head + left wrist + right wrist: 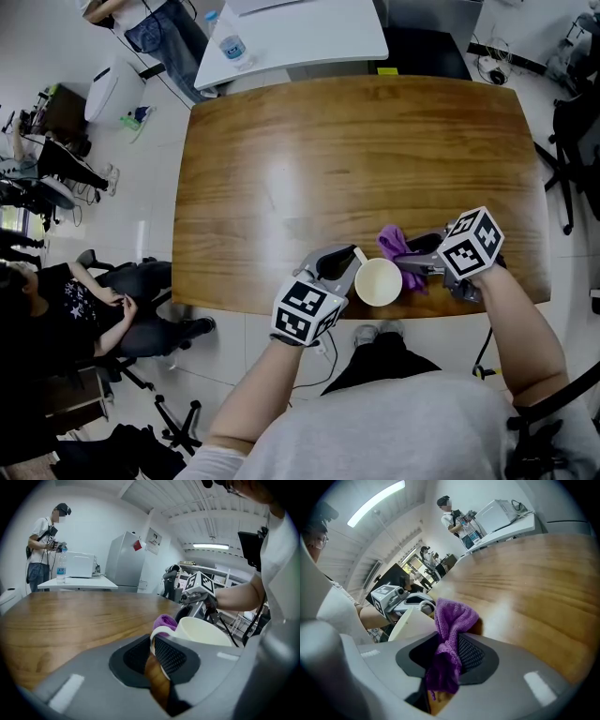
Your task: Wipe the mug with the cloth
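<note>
A cream mug [378, 281] hangs over the near edge of the wooden table [356, 159]. My left gripper [352, 262] is shut on its handle; in the left gripper view the handle [157, 632] sits pinched between the jaws and the mug's body [201, 632] lies just beyond. My right gripper [417, 255] is shut on a purple cloth [398, 244], which bunches up right beside the mug's far rim. In the right gripper view the cloth [450, 630] drapes out of the jaws, with the mug [410, 623] just to its left.
A white table with a water bottle [231, 42] stands beyond the wooden one. People sit on chairs at the left [94, 309], and an office chair [572, 141] stands at the right. A person [44, 541] stands by the white table.
</note>
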A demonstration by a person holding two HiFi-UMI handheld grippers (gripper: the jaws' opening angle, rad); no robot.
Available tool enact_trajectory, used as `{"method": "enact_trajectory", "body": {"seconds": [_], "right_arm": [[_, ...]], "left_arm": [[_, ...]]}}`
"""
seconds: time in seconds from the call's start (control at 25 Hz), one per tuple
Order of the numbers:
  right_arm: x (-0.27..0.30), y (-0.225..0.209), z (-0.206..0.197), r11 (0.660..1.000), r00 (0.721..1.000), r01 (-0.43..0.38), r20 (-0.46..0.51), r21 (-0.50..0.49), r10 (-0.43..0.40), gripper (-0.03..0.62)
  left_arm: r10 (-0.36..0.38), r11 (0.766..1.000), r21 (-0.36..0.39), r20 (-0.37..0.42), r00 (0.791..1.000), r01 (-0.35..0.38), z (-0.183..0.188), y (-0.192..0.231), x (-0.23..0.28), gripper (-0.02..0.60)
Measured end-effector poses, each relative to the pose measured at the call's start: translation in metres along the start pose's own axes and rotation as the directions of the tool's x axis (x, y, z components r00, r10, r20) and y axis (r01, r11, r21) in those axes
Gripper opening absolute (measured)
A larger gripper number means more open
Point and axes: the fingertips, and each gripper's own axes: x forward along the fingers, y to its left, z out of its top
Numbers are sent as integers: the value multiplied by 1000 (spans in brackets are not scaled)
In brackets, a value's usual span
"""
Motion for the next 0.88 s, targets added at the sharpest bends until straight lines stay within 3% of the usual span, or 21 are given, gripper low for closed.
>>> {"method": "enact_trajectory", "body": {"seconds": [0.28, 0.56, 0.72, 0.88], "right_arm": [[-23, 18, 45, 998, 989, -16, 147, -53, 24, 129], [-27, 25, 84, 998, 945, -59, 321, -38, 68, 129], [-11, 36, 79, 990, 938, -138, 317, -35, 143, 129], [0, 25, 65, 987, 953, -157, 269, 34, 142, 129]], "left_arm": [[-3, 1000, -4, -2, 1000, 3, 0, -1, 0, 20], [4, 1000, -15, -1, 1000, -4, 1, -3, 0, 20], [4, 1000, -26, 1, 1000, -4, 0, -2, 1, 20], [6, 999, -37, 8, 1000, -6, 0, -2, 2, 21]]}}
